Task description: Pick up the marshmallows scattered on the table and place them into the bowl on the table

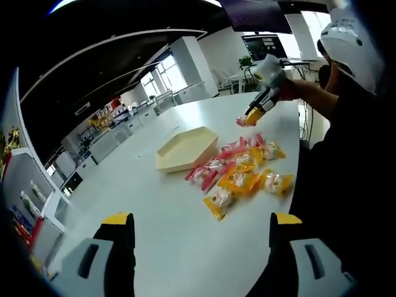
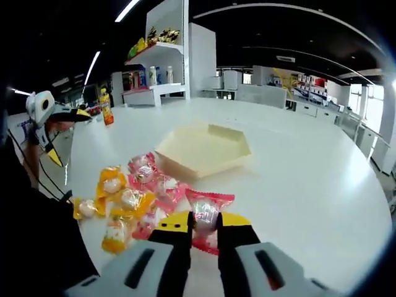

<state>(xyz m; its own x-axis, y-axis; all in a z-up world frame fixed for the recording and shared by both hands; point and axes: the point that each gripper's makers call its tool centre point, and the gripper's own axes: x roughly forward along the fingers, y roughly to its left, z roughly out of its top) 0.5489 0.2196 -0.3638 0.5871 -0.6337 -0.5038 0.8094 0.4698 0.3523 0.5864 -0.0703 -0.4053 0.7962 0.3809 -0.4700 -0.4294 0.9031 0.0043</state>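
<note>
Left gripper view: left gripper hung with jaws spread wide, nothing between. Marshmallows lay piled ahead and right, well apart from jaws. Bowl sat just left of pile. Bare table stretched left.

Right gripper view: right gripper pinched pink-wrapped marshmallow. Bowl just beyond; open tabletop to right.

A: Any readable text?
B: None. Wrappers of the marshmallows beside the bowl too blurry; bottles on the shelf behind it unreadable.
</note>
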